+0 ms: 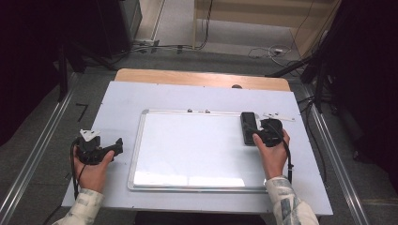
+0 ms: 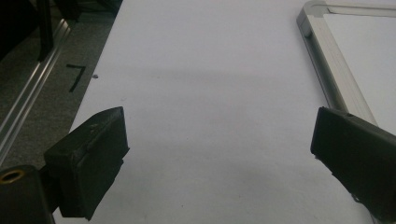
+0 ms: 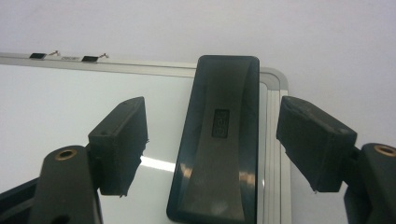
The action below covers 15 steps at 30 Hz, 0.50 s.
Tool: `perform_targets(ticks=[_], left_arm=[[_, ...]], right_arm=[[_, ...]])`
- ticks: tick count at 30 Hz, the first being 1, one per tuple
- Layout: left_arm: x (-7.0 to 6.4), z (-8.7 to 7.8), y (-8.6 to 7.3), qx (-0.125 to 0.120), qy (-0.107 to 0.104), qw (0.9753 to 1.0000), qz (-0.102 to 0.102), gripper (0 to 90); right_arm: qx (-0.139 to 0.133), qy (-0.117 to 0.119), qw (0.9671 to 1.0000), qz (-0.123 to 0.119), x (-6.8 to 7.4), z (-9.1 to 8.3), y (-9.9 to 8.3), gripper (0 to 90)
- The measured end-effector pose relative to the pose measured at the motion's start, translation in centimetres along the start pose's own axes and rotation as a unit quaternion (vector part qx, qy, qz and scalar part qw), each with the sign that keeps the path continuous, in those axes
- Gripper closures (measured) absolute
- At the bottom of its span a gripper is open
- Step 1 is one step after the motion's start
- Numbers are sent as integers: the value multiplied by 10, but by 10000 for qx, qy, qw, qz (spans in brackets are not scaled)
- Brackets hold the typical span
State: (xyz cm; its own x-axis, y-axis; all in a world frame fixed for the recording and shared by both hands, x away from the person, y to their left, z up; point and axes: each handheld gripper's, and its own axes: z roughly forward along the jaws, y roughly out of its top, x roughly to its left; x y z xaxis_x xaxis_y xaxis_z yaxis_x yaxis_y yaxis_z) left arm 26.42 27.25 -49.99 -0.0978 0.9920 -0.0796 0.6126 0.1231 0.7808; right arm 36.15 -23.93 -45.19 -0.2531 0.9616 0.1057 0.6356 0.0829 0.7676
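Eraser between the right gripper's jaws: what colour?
Black, glossy eraser, with a small grey label on top; clearest in the right gripper view.

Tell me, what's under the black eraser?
The eraser lies on the whiteboard, over its right edge frame. The patch of board beneath it is covered, so any marks there stay hidden.

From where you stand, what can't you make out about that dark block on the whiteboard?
- Eraser label: too small and blurred, right gripper view.
- Eraser's near end: cut off by the bottom edge, same view.
- Its underside: hidden against the whiteboard.
- High view: right gripper partly covers it.
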Motion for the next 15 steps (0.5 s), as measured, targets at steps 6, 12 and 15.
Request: perform_targets(ticks=[6, 12, 15], left_arm=[[0, 0, 0, 5, 0, 10000, -4, 43], [0, 0, 0, 3, 1, 10000, -4, 43], [0, 0, 0, 4, 7, 10000, -7, 43]], right_arm=[[-64, 58, 9999, -80, -2, -15, -4, 234], [-105, 105, 9998, -124, -4, -24, -8, 234], [-133, 135, 9997, -145, -5, -29, -12, 227]])
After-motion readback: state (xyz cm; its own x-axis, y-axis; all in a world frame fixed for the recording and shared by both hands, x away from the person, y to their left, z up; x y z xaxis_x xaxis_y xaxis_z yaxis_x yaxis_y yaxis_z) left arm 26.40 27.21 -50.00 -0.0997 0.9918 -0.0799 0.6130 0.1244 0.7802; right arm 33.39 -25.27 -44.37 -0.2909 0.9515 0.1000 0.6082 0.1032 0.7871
